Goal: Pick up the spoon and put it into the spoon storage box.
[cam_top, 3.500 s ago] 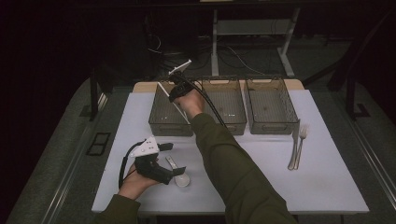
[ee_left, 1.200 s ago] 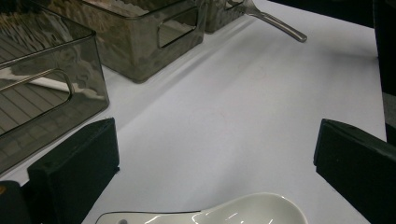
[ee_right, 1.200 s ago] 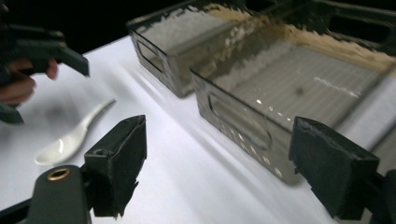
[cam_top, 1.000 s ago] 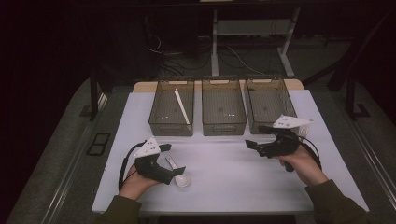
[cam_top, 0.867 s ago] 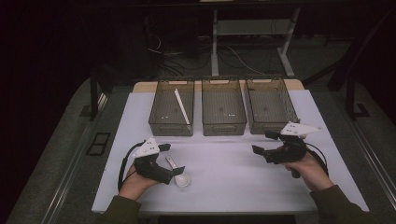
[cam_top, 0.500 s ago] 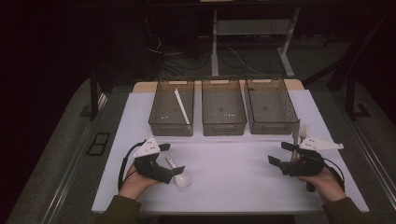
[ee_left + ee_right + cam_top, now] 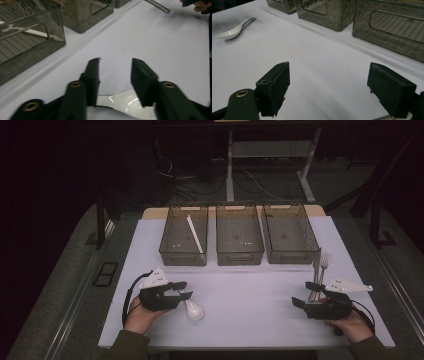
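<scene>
A white ceramic spoon lies near the table's front left. My left gripper hovers open over its handle, and in the left gripper view the spoon shows low between the jaws of the gripper. At the front right my right gripper stands wide open beside a fork and a knife. From the right gripper view, the gripper faces bare table, with the spoon far off at the upper left.
Three clear bins stand in a row at the back of the white table: left bin, middle bin, right bin. A white stick leans in the left bin.
The right hand has pulled back from the left bin, where the white stick now lies, and come down to the front right beside the fork and knife. The left gripper has stayed put.
</scene>
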Tool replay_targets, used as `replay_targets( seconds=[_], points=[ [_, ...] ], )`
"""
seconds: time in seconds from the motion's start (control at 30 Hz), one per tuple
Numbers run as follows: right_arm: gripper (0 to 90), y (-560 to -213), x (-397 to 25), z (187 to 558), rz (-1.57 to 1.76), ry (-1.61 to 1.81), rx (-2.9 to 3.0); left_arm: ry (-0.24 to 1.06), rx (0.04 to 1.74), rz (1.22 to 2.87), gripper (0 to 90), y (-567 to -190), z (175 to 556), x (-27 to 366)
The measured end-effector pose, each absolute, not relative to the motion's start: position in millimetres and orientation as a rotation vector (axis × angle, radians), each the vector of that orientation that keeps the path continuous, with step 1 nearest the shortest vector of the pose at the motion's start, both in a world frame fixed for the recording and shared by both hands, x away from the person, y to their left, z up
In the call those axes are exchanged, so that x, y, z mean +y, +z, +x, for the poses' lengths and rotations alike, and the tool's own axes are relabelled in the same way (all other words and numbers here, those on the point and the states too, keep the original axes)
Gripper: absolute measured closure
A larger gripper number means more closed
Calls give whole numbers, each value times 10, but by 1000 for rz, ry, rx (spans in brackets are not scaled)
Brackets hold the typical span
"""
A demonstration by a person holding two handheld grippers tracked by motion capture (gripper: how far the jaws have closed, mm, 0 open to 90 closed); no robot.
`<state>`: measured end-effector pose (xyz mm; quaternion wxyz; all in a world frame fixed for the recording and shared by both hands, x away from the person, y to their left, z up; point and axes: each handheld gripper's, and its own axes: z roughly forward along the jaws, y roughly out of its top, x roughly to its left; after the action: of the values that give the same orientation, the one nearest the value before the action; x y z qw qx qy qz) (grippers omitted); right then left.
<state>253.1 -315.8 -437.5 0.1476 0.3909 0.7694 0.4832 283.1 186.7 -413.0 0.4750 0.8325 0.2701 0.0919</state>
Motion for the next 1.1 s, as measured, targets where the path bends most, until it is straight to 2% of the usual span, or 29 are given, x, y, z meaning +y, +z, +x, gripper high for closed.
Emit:
replay_targets(
  seconds=[0.07,0.2,0.63,1.1],
  points=[
    [181,-4383,-3151,2536,1117,1386,2221,205,652,2050,731,-4131,2814,1876],
    [181,-4387,-3137,2534,1116,1380,2227,148,641,2072,883,-4166,2763,1903],
    [181,-4392,-3130,2532,1122,1372,2230,27,603,2160,889,-4358,2478,1904],
    [181,-4394,-3132,2530,1119,1366,2229,-40,551,2211,889,-4443,2489,1788]
  ],
)
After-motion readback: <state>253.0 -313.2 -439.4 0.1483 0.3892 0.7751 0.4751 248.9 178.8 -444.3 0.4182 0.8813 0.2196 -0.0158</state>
